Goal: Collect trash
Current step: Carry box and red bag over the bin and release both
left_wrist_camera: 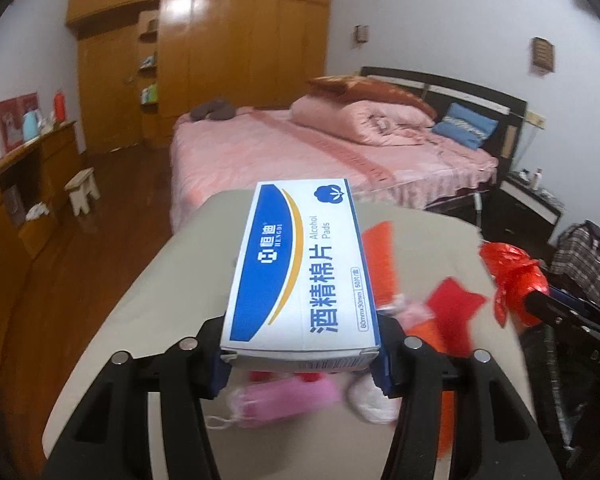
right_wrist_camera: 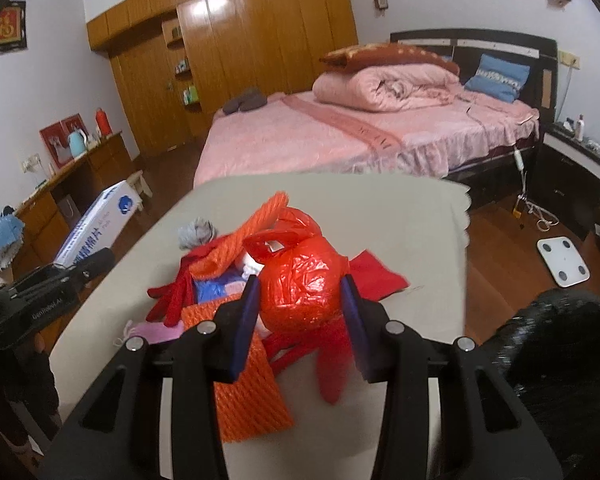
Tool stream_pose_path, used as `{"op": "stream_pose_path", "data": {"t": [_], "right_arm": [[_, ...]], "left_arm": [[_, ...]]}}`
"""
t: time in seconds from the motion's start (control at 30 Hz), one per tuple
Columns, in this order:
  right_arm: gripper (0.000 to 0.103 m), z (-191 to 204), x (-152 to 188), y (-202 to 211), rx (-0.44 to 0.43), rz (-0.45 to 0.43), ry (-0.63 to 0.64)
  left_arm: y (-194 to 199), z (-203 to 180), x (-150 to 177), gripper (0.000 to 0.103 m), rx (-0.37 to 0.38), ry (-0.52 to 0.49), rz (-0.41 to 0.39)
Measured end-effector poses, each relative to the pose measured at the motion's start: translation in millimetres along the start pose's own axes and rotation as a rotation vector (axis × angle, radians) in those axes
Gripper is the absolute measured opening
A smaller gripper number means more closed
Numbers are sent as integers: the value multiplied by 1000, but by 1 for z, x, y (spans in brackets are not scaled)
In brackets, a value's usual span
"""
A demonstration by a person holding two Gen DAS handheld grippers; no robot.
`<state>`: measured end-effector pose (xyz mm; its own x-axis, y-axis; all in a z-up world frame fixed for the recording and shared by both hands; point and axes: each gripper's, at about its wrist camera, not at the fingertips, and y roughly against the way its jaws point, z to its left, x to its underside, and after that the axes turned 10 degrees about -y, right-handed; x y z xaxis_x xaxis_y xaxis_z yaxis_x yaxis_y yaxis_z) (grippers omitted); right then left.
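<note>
My left gripper (left_wrist_camera: 300, 364) is shut on a white and blue alcohol pads box (left_wrist_camera: 300, 276) and holds it above the beige table (left_wrist_camera: 172, 280); the box also shows at the left in the right wrist view (right_wrist_camera: 100, 224). My right gripper (right_wrist_camera: 300, 320) is shut on a crumpled red plastic bag (right_wrist_camera: 304, 280), also seen at the right of the left wrist view (left_wrist_camera: 516, 280). Under them on the table lies a trash pile: orange foam netting (right_wrist_camera: 248, 392), red cloth scraps (right_wrist_camera: 376, 276), a pink face mask (left_wrist_camera: 284, 396) and grey fluff (right_wrist_camera: 196, 232).
A bed with pink covers (right_wrist_camera: 340, 136) stands behind the table. A wooden wardrobe (right_wrist_camera: 240, 48) lines the back wall. A low wooden cabinet (left_wrist_camera: 24, 184) and a small stool (left_wrist_camera: 82, 190) are at the left. A white scale (right_wrist_camera: 562, 260) lies on the floor at the right.
</note>
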<state>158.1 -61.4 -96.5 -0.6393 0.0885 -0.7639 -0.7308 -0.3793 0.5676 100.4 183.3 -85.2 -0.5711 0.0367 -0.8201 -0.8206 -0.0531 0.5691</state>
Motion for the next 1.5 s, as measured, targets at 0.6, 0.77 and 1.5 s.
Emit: {"op": "stream_pose_path", "data": {"t": [0.6,0.77,1.5], "right_arm": [[40,-127,24,112,271,-102,-163],[40,-164,36,134,355,-122,-212],[93,-185,52,136,441,-133,-255]], "left_arm": [[25,-182,-25,54,345,-205,-66],[27,-225,-24,54,425,-261,-75],[11,-234,-6,83,424,-304,-53]]}}
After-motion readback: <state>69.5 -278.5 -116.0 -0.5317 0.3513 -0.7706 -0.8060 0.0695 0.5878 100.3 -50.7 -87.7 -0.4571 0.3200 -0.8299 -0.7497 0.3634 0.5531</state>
